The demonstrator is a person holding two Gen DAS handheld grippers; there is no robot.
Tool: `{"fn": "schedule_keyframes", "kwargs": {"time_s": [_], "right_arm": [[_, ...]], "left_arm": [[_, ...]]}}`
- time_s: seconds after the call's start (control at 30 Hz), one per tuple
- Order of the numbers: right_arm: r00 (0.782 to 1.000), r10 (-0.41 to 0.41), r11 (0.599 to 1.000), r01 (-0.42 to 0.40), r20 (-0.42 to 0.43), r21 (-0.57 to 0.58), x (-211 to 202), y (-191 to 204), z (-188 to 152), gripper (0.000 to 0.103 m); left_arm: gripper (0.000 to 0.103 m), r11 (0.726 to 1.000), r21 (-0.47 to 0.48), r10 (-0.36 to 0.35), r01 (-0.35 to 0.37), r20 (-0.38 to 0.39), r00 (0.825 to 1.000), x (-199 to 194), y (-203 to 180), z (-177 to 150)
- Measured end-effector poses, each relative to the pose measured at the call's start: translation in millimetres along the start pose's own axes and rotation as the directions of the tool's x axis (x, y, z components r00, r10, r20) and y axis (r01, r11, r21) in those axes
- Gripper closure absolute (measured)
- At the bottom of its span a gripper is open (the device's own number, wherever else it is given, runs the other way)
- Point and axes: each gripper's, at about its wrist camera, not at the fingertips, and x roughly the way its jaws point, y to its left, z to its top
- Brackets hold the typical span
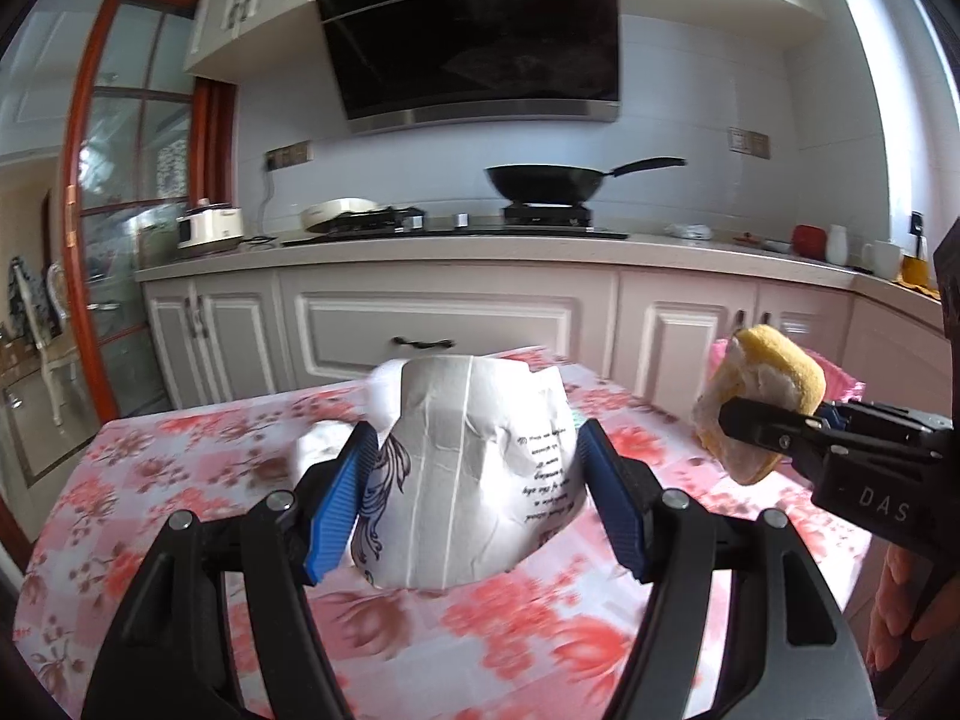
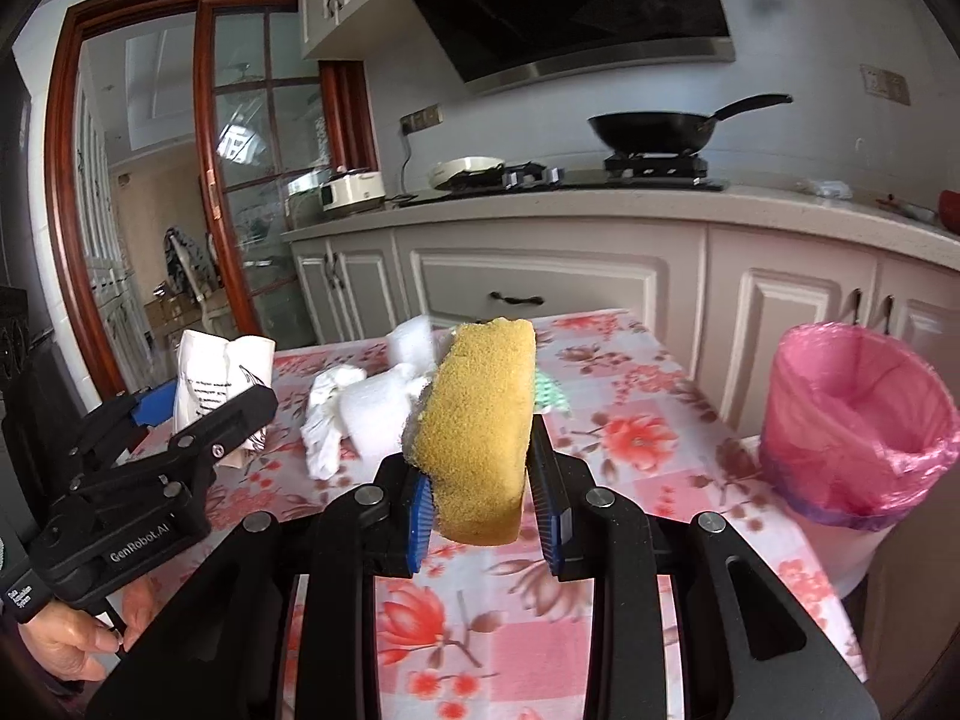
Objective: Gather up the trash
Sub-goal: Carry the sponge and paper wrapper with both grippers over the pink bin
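Kitchen cabinets and a stove with a black wok (image 1: pixel 543 183) fill the background, and in front of them I see a table (image 1: pixel 180 480) covered with a pink flowered cloth. My left gripper (image 1: pixel 480 498) holds a crumpled white paper bag (image 1: pixel 474 480) with dark print between its blue pads, lifted above the table. My right gripper (image 2: pixel 483 501) is closed quite narrow on a piece of bread (image 2: pixel 477 426) with a yellow crust, which stands upright between the pads and is also raised off the cloth. In the left wrist view the bread appears at the right side, white inside. On the table behind the bread lie more scraps: crumpled white tissues (image 2: pixel 327 420) and some white foam pieces (image 2: pixel 375 414), close together. A bin with a pink bag liner (image 2: pixel 852 420) stands at the right edge of the table, well apart from both grippers. At the lower left of the right wrist view I can see a hand (image 2: pixel 78 642) on the left gripper's handle.
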Motion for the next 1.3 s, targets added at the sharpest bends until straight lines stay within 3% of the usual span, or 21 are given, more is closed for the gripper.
{"fn": "schedule_keyframes", "kwargs": {"time_s": [0.2,0.53,0.97,1.3], "right_arm": [[0.995,-0.088,0.995,0.087,0.038,0.041,-15,-37,11,0.075],[0.970,-0.231,0.971,0.226,0.075,0.078,-33,-94,19,0.075],[0.910,-0.411,0.910,0.404,0.063,0.092,-31,-184,36,0.075],[0.891,-0.451,0.890,0.445,0.047,0.097,-17,-245,46,0.074]], "left_arm": [[0.036,0.996,0.026,-0.083,0.082,0.009,0.997,21,-36,11],[0.036,0.981,0.023,-0.193,0.193,0.011,0.981,67,-90,38],[0.036,0.939,0.054,-0.341,0.339,0.031,0.940,134,-181,85],[0.036,0.891,0.146,-0.439,0.430,0.031,0.898,184,-248,113]]}}
